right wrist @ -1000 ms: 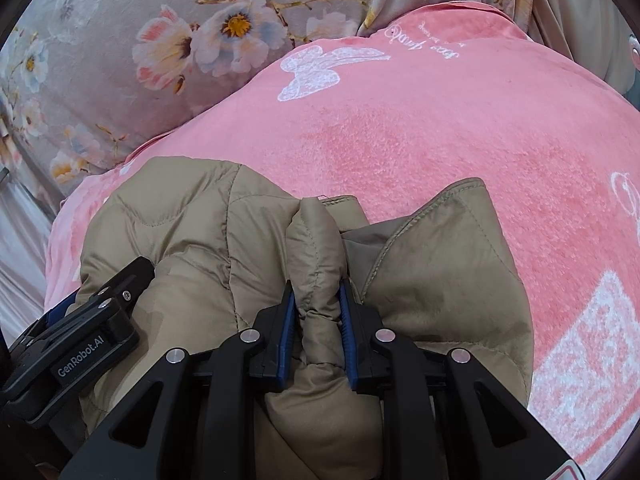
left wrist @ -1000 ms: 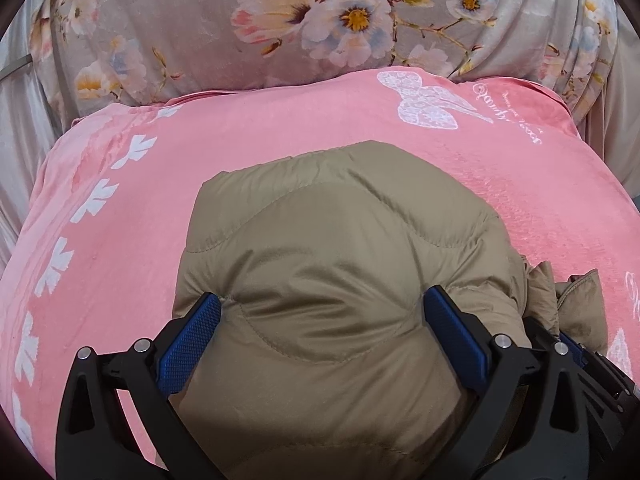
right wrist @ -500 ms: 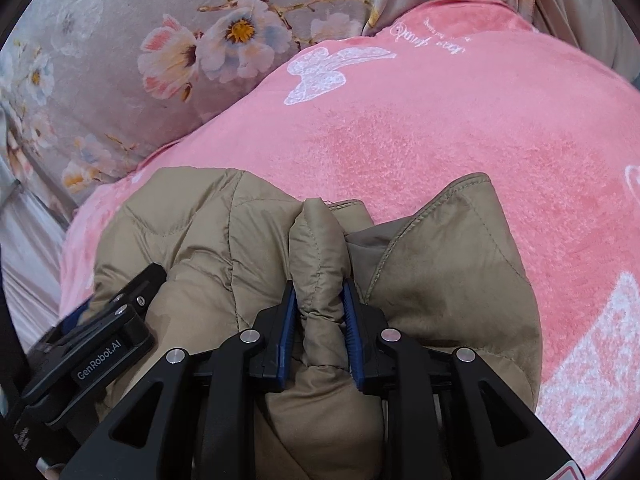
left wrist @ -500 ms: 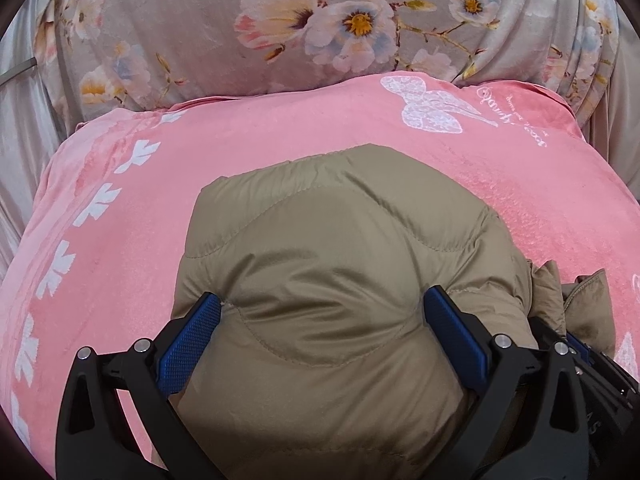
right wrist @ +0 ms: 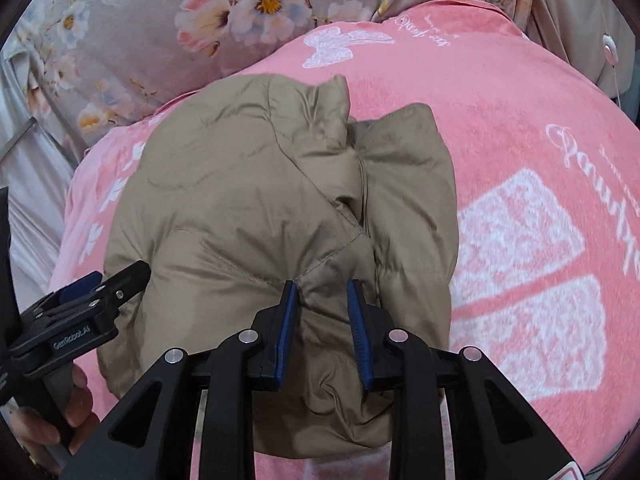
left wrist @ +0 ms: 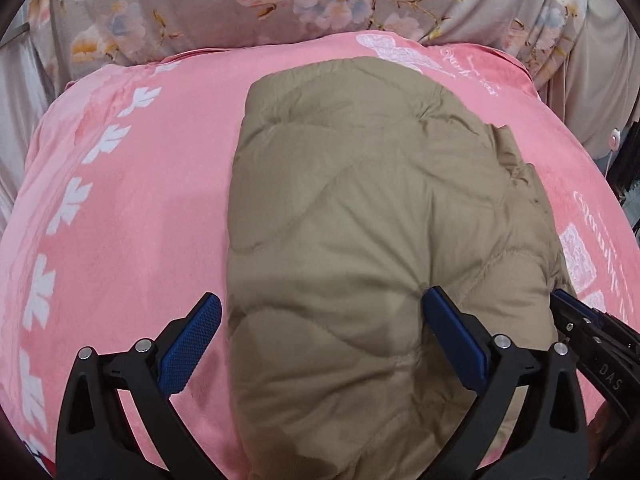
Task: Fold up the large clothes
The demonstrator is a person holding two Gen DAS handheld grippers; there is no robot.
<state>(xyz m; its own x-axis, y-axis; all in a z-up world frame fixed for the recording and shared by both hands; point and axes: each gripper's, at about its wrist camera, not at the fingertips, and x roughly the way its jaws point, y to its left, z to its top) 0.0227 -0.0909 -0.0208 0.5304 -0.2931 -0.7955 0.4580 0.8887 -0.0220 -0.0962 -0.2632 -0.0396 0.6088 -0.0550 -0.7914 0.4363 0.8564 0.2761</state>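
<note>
jacket (left wrist: pixel 360 220): folded tan bundle lying on pink blanket (left wrist: pixel 132 216) | left claw (left wrist: pixel 320 340): wide, jacket's left edge between its fingers, nothing gripped | right claw (right wrist: pixel 322 332): narrow, just been opening, jacket fold between pads

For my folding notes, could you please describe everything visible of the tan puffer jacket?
The tan puffer jacket is quilted, smooth, slightly shiny fabric with curved stitch lines, folded into a puffy bundle on the pink blanket. A loose flap sticks out on its right side. The right claw straddles a ridge of it, its jaws having just been opening. The left claw stands wide open over the near edge, one pad beside the jacket, the other on it.
</note>
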